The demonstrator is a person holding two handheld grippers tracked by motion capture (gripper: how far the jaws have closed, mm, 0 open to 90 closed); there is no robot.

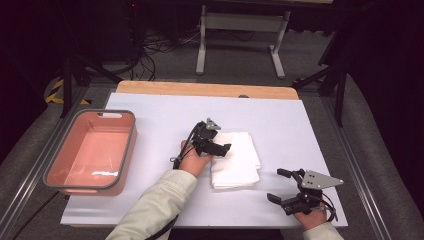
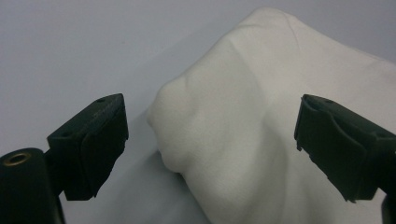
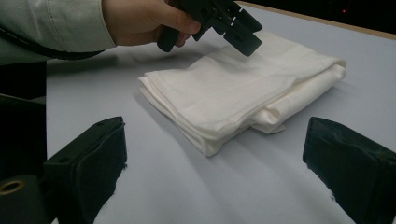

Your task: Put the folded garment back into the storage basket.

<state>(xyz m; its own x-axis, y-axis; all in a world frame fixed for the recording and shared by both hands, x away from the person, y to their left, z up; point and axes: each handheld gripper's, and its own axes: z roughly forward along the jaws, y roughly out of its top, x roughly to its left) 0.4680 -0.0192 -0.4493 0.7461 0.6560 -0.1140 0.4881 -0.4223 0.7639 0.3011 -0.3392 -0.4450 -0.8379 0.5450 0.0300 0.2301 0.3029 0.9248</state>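
High view: left gripper (image 1: 223, 148), jaws apart, hovers over the folded cloth (image 1: 240, 162); right gripper (image 1: 278, 185), also apart, sits farther off.

No readable text, label or number anywhere (cloth and tub plain)

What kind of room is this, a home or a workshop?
Probably a lab or test workshop: a work table with a white mat, metal stand legs and loose cables on grey carpet, dark surroundings.

Both grippers' jaws wide apart
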